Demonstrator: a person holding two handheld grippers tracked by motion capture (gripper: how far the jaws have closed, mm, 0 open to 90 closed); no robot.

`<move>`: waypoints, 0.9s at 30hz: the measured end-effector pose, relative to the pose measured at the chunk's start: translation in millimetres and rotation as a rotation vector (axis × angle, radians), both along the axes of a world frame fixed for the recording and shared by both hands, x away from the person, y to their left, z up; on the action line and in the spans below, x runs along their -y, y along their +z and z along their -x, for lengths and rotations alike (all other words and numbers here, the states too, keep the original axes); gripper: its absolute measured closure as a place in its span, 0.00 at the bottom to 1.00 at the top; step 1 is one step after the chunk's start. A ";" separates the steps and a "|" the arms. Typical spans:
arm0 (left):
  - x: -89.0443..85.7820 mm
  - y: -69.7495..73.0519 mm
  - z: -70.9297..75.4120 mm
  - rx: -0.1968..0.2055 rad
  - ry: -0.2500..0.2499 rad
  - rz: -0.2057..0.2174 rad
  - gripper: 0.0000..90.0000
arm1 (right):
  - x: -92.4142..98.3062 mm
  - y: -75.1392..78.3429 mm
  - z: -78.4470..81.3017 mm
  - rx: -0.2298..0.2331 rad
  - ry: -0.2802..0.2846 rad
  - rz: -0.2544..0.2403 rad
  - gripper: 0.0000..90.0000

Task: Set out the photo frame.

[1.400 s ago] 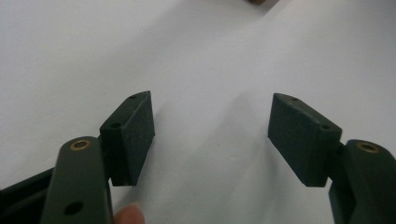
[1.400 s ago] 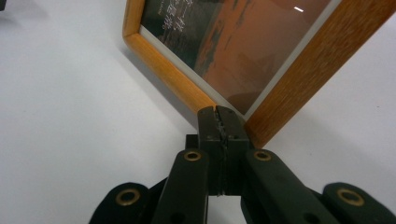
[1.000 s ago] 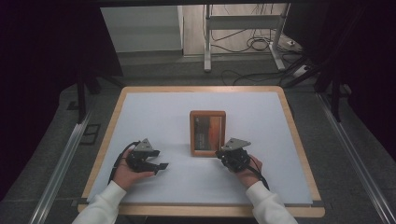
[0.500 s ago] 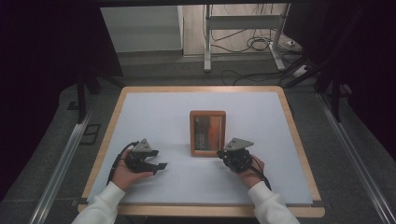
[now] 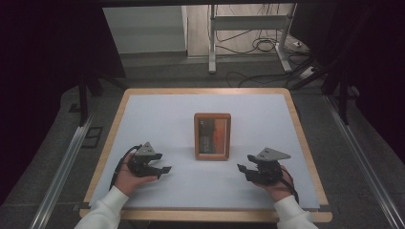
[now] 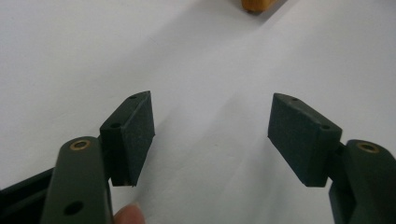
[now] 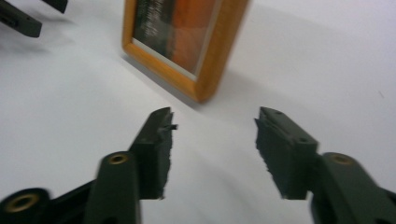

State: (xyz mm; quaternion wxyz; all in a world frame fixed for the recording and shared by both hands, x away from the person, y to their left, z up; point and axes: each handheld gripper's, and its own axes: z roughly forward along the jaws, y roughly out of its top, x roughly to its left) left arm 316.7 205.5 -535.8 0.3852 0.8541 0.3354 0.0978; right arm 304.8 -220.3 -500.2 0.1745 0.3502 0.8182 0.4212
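Observation:
A wooden picture frame (image 5: 212, 136) with a dark and orange picture rests in the middle of the white table top (image 5: 267, 114). My right gripper (image 5: 241, 169) is near the front right, a little to the right of the frame's lower corner and apart from it. Its jaws have just been opening, with nothing between them. In the right gripper view the frame (image 7: 182, 37) stands just ahead of the right gripper (image 7: 215, 126). My left gripper (image 5: 165, 169) is at the front left, open and empty. The left gripper (image 6: 210, 121) points over bare table towards the frame's corner (image 6: 257, 4).
The table has a wooden rim (image 5: 305, 143), and dark floor lies around it. Metal rails (image 5: 62, 167) run along both sides. A stand and cables (image 5: 248, 45) sit beyond the far edge. The left gripper's jaw tips (image 7: 18, 21) appear far off in the right gripper view.
My right gripper has moved to the right, away from the frame's lower right corner, and its jaws have opened. The left gripper and the frame have kept still.

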 end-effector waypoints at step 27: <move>0.9 -1.6 -0.7 -0.003 -0.002 -0.004 0.34 | 37.8 -12.2 9.6 -0.002 -0.082 -0.008 0.38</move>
